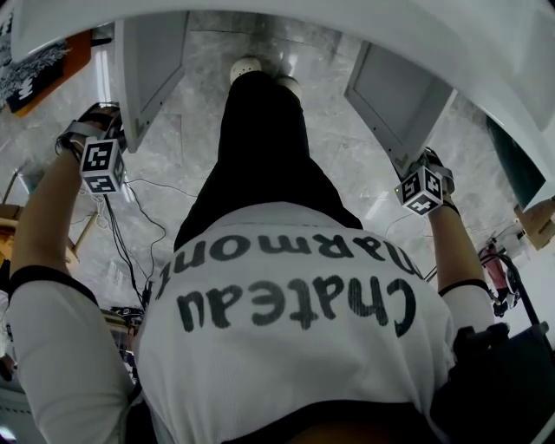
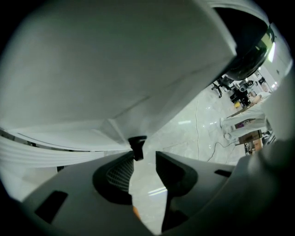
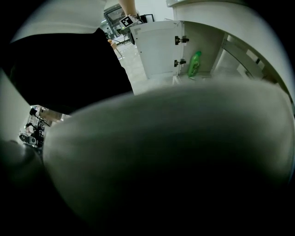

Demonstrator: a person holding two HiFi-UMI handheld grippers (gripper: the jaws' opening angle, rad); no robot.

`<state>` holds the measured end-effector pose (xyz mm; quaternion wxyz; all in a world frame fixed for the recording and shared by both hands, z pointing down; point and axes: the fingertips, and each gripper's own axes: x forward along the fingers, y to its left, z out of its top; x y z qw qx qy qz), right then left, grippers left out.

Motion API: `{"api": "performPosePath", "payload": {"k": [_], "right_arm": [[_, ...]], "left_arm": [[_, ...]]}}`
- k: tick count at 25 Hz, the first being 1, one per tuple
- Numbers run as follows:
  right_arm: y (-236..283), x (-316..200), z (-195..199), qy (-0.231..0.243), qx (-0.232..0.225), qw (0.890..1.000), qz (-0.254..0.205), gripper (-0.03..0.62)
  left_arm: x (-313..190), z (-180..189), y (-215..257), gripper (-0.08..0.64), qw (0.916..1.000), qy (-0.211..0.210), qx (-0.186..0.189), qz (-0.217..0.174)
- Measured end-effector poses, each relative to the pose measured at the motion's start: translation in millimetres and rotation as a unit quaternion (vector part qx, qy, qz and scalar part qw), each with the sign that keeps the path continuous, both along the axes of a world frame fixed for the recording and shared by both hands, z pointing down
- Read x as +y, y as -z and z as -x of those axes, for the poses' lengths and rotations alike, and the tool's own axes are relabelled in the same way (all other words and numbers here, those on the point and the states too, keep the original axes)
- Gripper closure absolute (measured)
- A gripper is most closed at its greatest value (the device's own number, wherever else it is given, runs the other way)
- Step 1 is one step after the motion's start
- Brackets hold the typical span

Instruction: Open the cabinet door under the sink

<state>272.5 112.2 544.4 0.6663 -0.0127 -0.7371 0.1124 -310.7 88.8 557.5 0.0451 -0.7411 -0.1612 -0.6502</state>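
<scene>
Two white, flat-panelled cabinet doors stand swung open under the curved white counter rim (image 1: pixel 347 17), the left door (image 1: pixel 147 65) and the right door (image 1: pixel 395 95), one on each side of the person's legs. The left gripper (image 1: pixel 104 130) is up against the lower edge of the left door. Seen in its own view, its two dark, ribbed jaws stand apart with pale floor showing between them. A small dark fitting (image 2: pixel 137 146) on the door's edge sits at the tip of the left jaw, and nothing is clamped. The right gripper (image 1: pixel 425 178) sits at the lower corner of the right door. In its own view a broad, blurred grey-white surface fills the lower frame and covers the jaws, so whether they are apart or together cannot be told. Each gripper carries one cube with square black-and-white markers, two in all (image 1: pixel 101 166) (image 1: pixel 421 191). Past that blurred surface, the right gripper view shows the left door's inner face with two dark hinges (image 3: pixel 179 40) (image 3: pixel 179 61), and one green bottle (image 3: pixel 194 63) standing inside the cabinet just beside them. The person's black trousers (image 1: pixel 260 139) and two white shoes (image 1: pixel 245 67) (image 1: pixel 288 83) stand between the doors on a glossy grey marble floor (image 1: pixel 199 165). Thin dark cables (image 1: pixel 130 234) trail across the floor to the left.
</scene>
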Motion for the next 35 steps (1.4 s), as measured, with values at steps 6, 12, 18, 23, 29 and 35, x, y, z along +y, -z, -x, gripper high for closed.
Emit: {"api": "performPosePath", "payload": {"k": [6, 12, 18, 23, 29, 35], "right_arm": [[-1, 0, -4, 0.012, 0.003, 1.0, -0.002, 0.509], [-1, 0, 0, 0.027, -0.002, 1.0, 0.001, 0.509], [0, 0, 3, 0.027, -0.007, 1.0, 0.001, 0.508], [-1, -1, 7, 0.032, -0.01, 0.999, 0.003, 0.508], [-3, -3, -2, 0.014, 0.011, 1.0, -0.011, 0.485], [-2, -6, -10, -0.023, 0.032, 0.999, -0.031, 0.48]], "left_arm": [[-1, 0, -5, 0.431, 0.9991, 0.036, -0.007, -0.021], [0, 0, -6, 0.431, 0.9987, 0.047, -0.005, -0.019], [1, 1, -11, 0.431, 0.9969, 0.077, -0.016, -0.003], [0, 4, -14, 0.431, 0.9967, 0.075, -0.029, -0.012], [-7, 10, -7, 0.431, 0.9893, 0.121, -0.044, -0.069], [-23, 17, 1, 0.428, 0.9805, 0.141, -0.067, -0.119]]}}
